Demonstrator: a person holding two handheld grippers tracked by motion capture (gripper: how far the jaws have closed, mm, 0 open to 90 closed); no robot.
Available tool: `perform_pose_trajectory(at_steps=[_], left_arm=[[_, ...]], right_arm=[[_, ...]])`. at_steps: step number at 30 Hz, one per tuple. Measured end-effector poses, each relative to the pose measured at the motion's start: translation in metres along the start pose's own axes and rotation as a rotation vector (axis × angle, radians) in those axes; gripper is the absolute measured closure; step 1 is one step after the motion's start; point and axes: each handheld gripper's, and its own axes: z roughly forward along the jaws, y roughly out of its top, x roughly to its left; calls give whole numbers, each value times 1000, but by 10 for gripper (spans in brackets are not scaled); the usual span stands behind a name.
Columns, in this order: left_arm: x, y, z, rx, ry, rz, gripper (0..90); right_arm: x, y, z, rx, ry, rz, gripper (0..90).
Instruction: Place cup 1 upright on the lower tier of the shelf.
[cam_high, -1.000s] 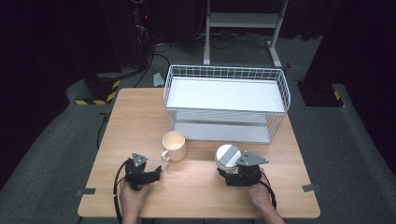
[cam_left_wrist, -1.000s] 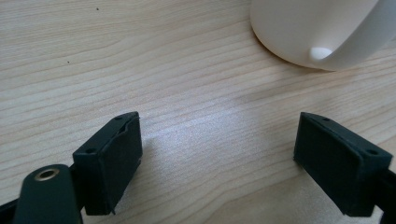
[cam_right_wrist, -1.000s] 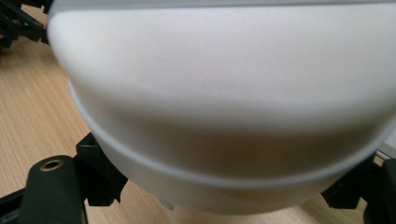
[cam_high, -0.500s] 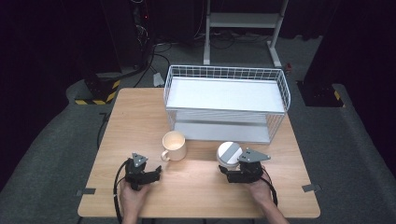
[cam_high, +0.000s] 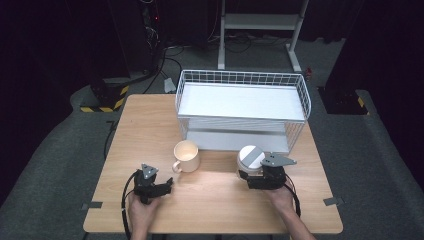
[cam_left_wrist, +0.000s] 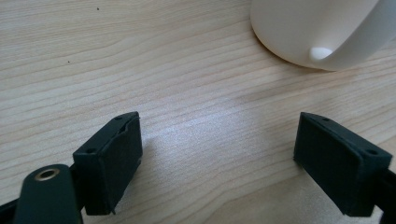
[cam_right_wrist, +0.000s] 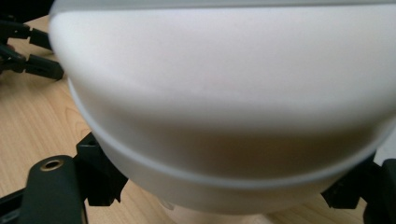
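A cream mug (cam_high: 186, 156) stands upright on the wooden table (cam_high: 150, 130), its handle toward the person. My left gripper (cam_high: 167, 186) rests low just in front of it, open, with bare wood between its jaws (cam_left_wrist: 219, 158); the mug (cam_left_wrist: 308, 32) sits ahead, to the upper right in the left gripper view. A white round container with a grey lid (cam_high: 250, 159) stands right of the mug. My right gripper (cam_high: 250, 173) is shut on it, a jaw on either side of the white body (cam_right_wrist: 224, 107).
A white wire basket rack (cam_high: 242, 107) with a white shelf stands at the back of the table, just beyond the container. A person's hands hold both grippers at the front edge. Dark floor, cables and a metal stand lie beyond the table.
The right gripper and the white container have shifted slightly away from the person, toward the rack. The left gripper and the mug have stayed still.
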Motion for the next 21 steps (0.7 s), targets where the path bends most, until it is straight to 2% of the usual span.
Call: perform_pose_trajectory(at_steps=[1, 9, 21], left_arm=[[0, 0, 0, 0, 0, 0, 156], [0, 0, 0, 1, 0, 1, 156], [0, 0, 0, 0, 0, 0, 156]], right_arm=[[-3, 1, -1, -2, 2, 13, 185], [-9, 4, 1, 16, -8, 11, 185], [-23, 11, 3, 22, -30, 40, 185]])
